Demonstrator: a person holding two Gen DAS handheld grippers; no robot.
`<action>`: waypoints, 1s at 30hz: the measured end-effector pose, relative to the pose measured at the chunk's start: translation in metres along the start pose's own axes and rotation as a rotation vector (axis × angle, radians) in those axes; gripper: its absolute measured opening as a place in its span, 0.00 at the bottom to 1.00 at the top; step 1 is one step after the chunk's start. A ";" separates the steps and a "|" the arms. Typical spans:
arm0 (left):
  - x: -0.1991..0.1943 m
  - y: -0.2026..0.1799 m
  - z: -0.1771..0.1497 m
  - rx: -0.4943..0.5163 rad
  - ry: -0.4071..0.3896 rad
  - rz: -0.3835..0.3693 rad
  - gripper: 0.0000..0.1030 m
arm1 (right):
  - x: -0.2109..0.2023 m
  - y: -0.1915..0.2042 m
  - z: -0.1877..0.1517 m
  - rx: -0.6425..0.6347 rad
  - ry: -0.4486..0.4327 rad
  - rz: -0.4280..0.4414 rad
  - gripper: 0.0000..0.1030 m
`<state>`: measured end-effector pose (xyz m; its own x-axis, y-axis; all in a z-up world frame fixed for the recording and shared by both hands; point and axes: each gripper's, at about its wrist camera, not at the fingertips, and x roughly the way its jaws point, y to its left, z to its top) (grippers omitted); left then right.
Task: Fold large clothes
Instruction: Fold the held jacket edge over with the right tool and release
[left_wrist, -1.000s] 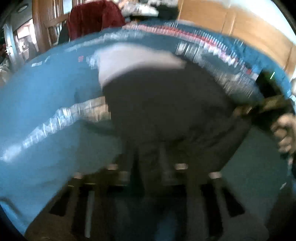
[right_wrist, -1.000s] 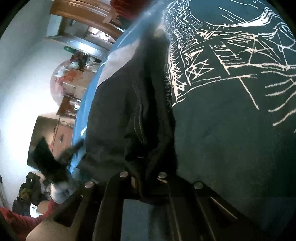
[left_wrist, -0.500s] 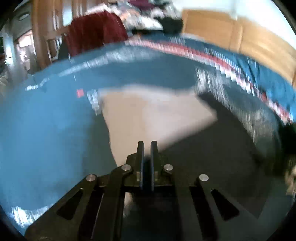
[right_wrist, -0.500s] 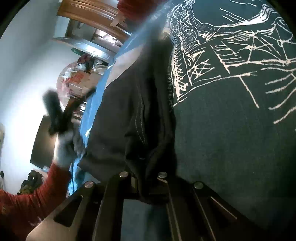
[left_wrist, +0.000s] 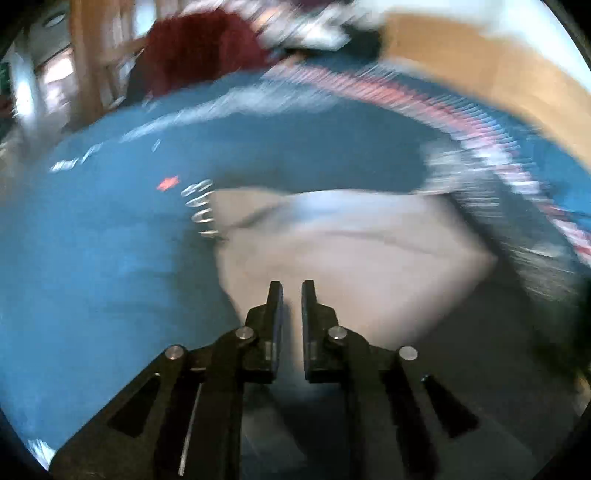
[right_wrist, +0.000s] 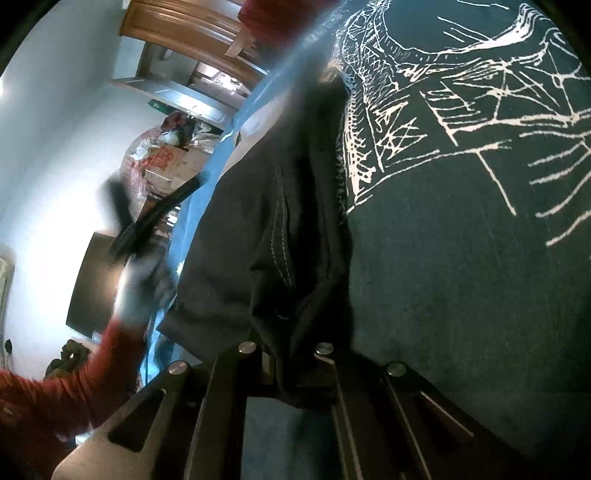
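Dark garment (right_wrist: 258, 229) lies bunched on the blue patterned bedspread (left_wrist: 92, 277), w/ a pale grey/beige panel (left_wrist: 351, 258) of it spread flat near frame centre in the left wrist view. Right gripper (right_wrist: 291, 365) is clenched on a gathered fold of the dark cloth; fabric spills out from btwn the jaws at 6 o'clock in the right wrist view, white stitching running up toward 12. At 1–3 o'clock there, white line print on dark teal cloth (right_wrist: 461, 129), just beside the garment.

Left gripper (left_wrist: 291, 291) sits at 6 o'clock in its own view, jaws slightly parted w/ a narrow gap, nothing btwn them, hovering over the pale panel's near edge. View is motion-blurred. Same left gripper (right_wrist: 155, 218) shows at 9 o'clock in the right wrist view, blurred, held by a gloved hand (right_wrist: 140, 291) w/ a red sleeve (right_wrist: 55, 398), apart from the garment. Dark red item (left_wrist: 199, 48) at 11 o'clock beyond the bed; wooden headboard (left_wrist: 480, 66) at 1–2 o'clock.
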<state>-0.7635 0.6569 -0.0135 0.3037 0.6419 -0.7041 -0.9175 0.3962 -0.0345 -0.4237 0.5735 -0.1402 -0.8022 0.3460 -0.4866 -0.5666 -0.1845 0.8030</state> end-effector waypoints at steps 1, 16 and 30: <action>-0.029 -0.015 -0.017 0.026 -0.021 -0.056 0.10 | -0.001 0.001 0.000 0.000 -0.001 0.001 0.00; -0.081 -0.090 -0.138 0.094 0.087 -0.142 0.22 | -0.004 0.001 -0.002 0.010 0.000 0.003 0.00; -0.131 -0.076 -0.150 -0.118 0.115 0.078 0.43 | -0.062 0.130 -0.026 -0.321 -0.092 -0.450 0.44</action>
<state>-0.7723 0.4444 -0.0255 0.2052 0.5860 -0.7839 -0.9631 0.2636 -0.0550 -0.4520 0.5040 -0.0148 -0.4567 0.5312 -0.7136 -0.8896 -0.2663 0.3711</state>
